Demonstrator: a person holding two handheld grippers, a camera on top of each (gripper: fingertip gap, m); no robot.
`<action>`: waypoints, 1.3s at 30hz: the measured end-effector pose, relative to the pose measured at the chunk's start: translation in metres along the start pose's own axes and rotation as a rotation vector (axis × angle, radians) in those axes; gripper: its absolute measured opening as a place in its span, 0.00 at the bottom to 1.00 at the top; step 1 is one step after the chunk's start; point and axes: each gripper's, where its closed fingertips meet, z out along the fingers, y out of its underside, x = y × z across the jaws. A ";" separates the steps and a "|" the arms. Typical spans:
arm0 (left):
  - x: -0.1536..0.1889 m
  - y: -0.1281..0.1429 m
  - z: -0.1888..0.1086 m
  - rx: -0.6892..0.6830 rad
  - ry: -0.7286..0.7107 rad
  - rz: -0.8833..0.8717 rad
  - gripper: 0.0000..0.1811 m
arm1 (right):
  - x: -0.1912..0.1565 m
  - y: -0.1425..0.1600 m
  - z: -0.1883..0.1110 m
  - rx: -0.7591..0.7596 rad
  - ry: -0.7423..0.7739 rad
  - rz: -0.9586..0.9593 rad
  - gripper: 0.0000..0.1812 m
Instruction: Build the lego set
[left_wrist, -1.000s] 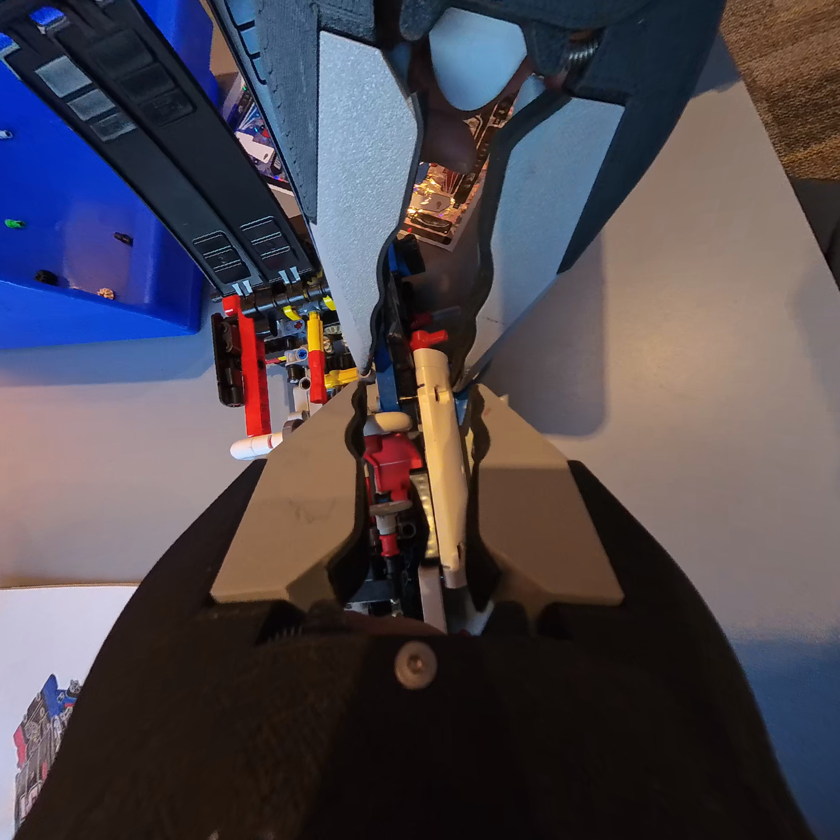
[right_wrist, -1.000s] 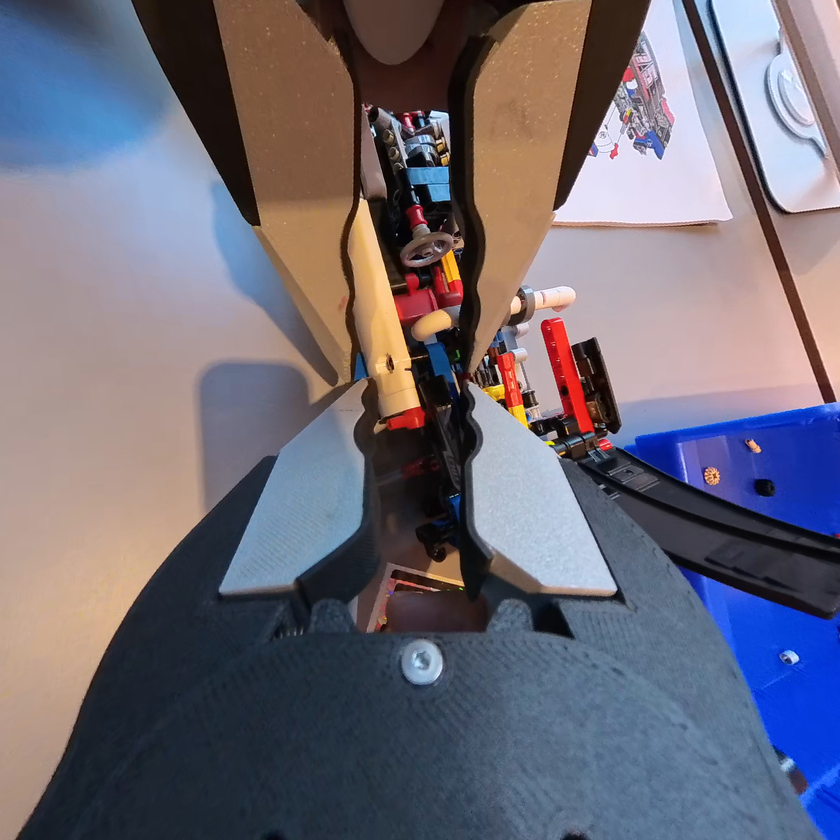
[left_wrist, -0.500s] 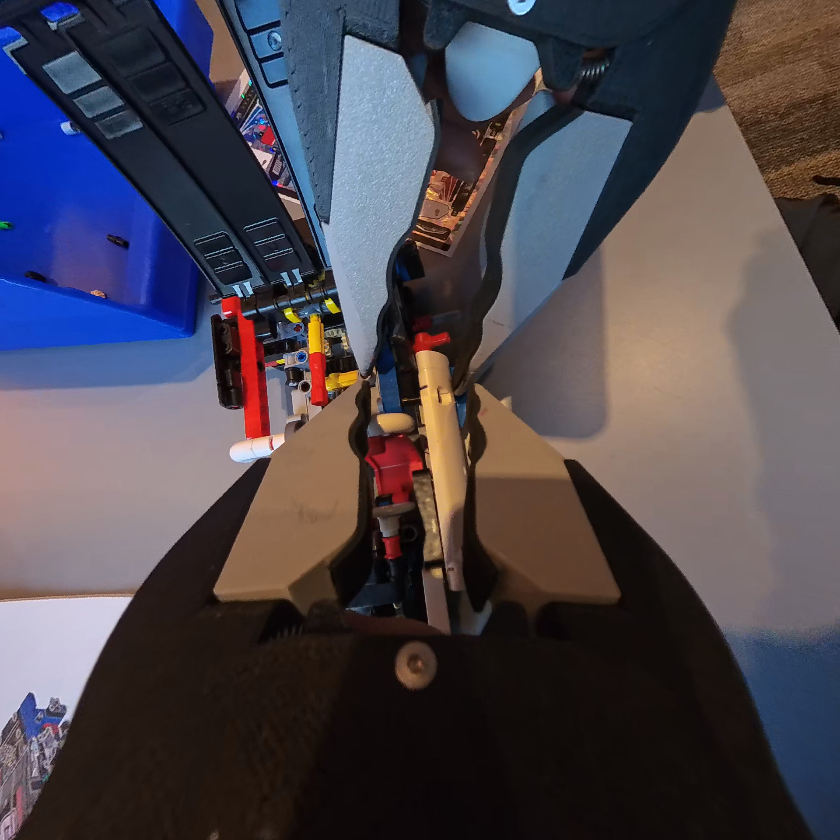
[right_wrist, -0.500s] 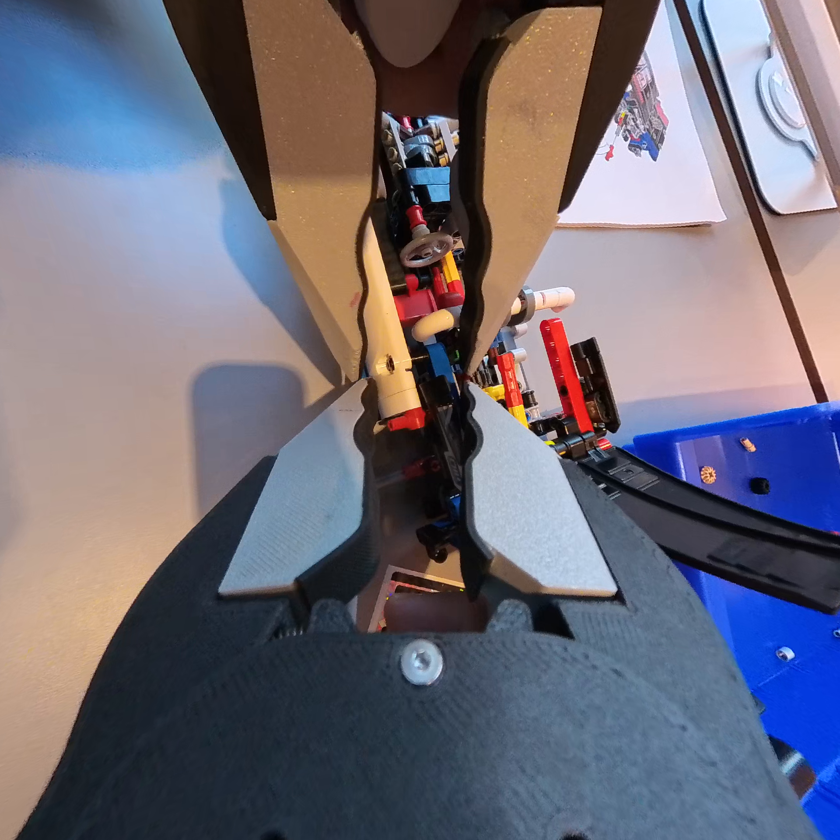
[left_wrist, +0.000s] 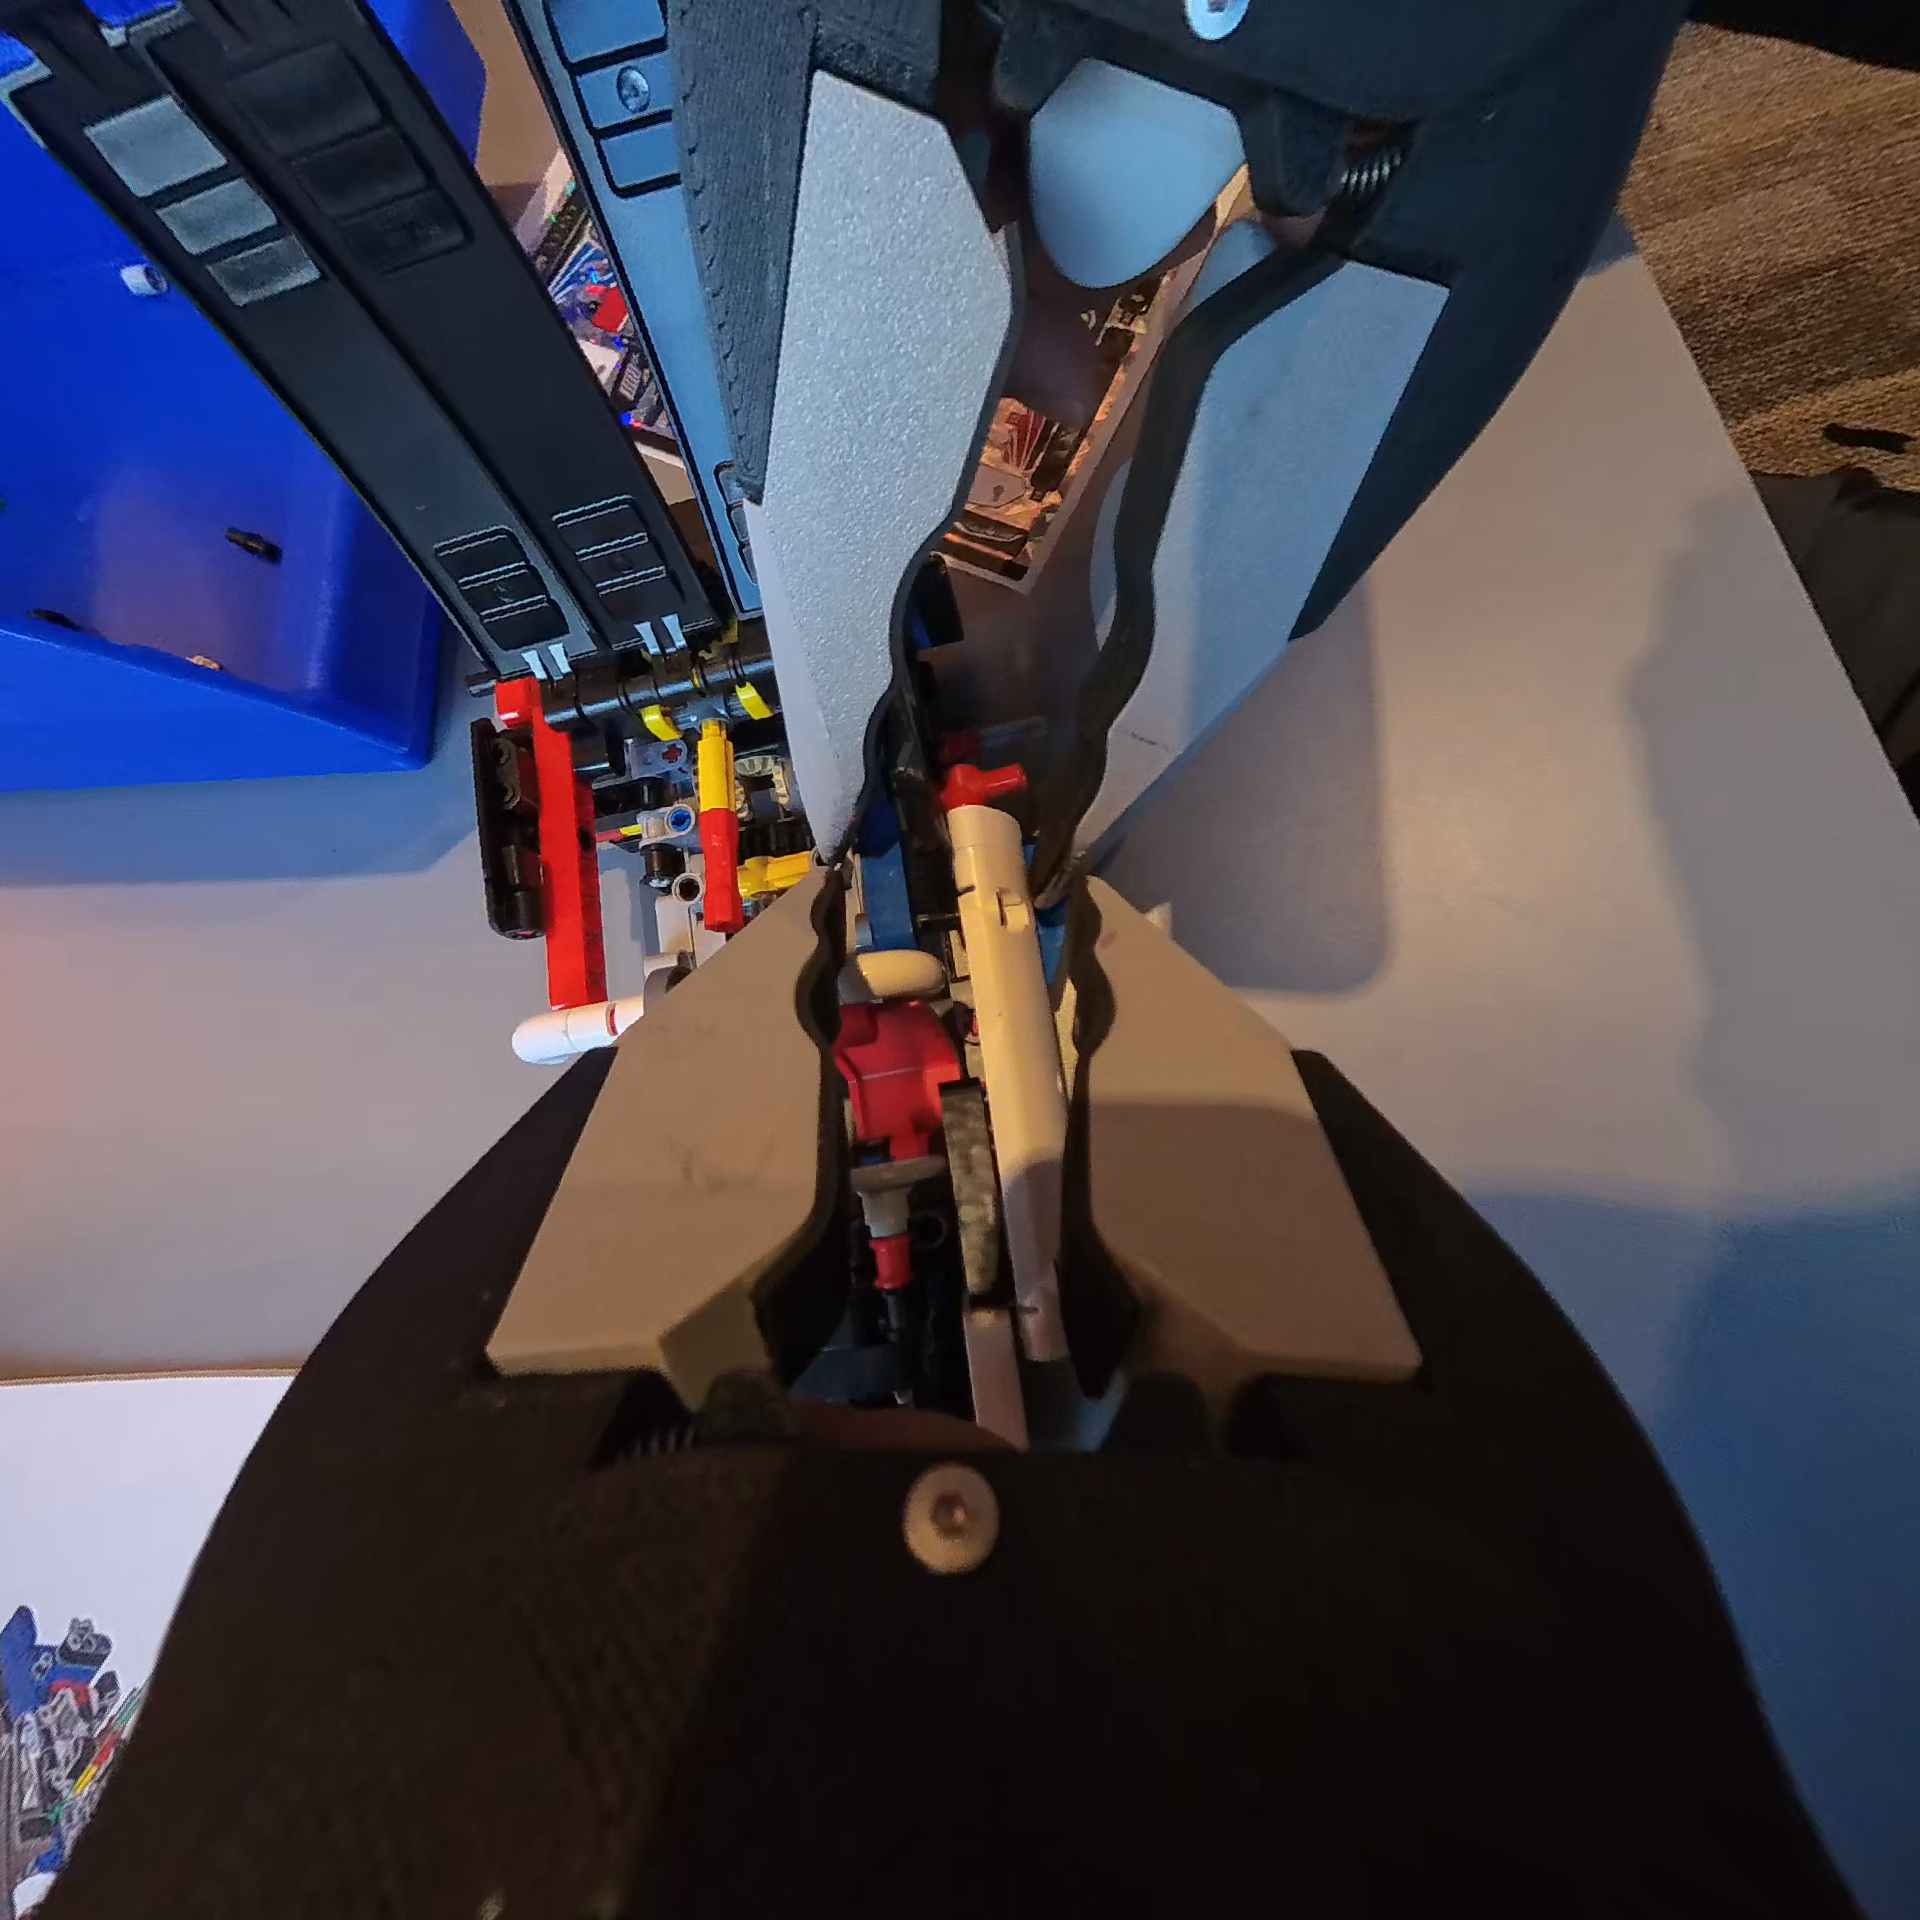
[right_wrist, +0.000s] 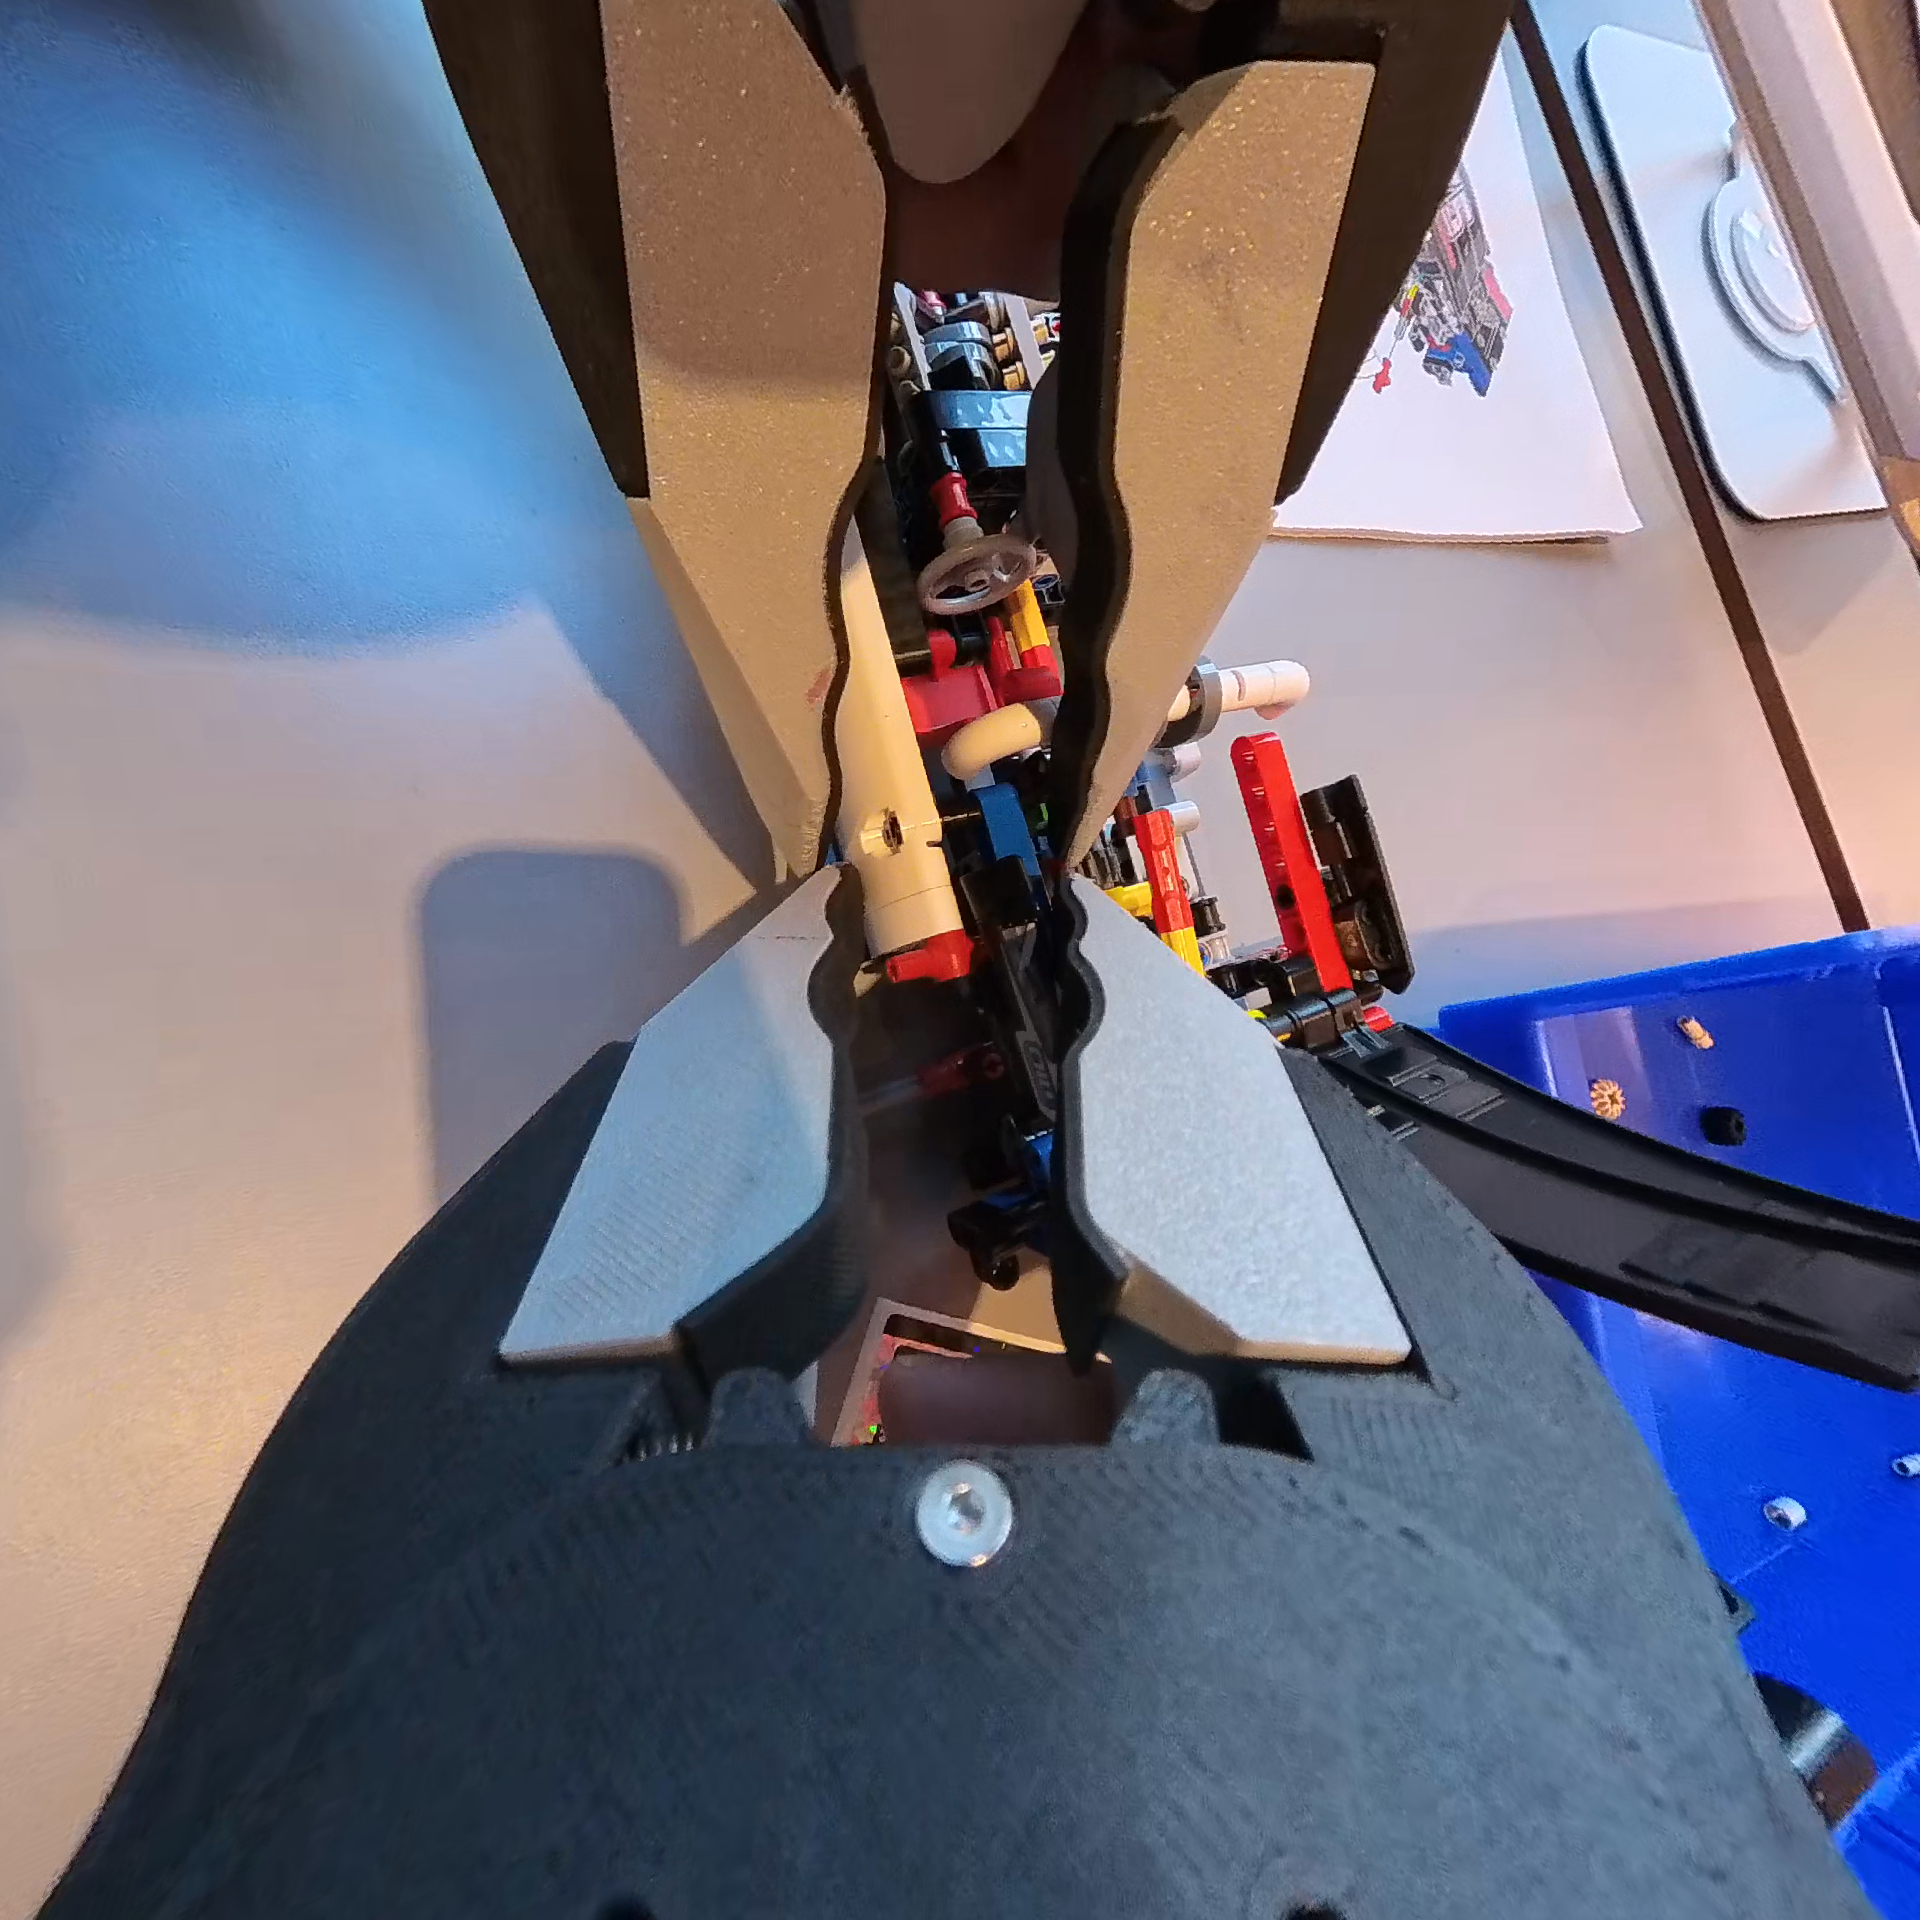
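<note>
A partly built lego model of red, blue, black and yellow technic parts with a long white beam is held over the table between both grippers. My left gripper, with tan fingers, is shut on one end. My right gripper, with grey fingers, faces it tip to tip and is shut on the other end. In the right wrist view, my right gripper clamps the model and the left gripper clamps it from above. Long black panels stick out of the model's side.
A blue bin with a few small loose parts stands beside the model; it also shows in the right wrist view. A printed instruction sheet lies on the grey table. A pale flat device lies beyond it. Carpet shows past the table edge. The grippers are tip to tip, or close to it.
Both grippers stay shut on the model. The right gripper has slid slightly lower in the left wrist view, and the left gripper looms a little closer in the right wrist view.
</note>
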 end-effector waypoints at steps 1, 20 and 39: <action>0.000 0.000 0.000 -0.001 -0.001 0.000 0.22 | 0.000 0.000 0.000 0.000 0.000 0.000 0.18; -0.002 0.000 -0.003 0.003 0.001 -0.005 0.22 | 0.000 -0.001 0.000 0.017 0.000 0.022 0.19; 0.003 -0.003 -0.009 0.074 0.077 -0.086 0.26 | 0.001 -0.002 0.000 0.057 0.005 0.010 0.18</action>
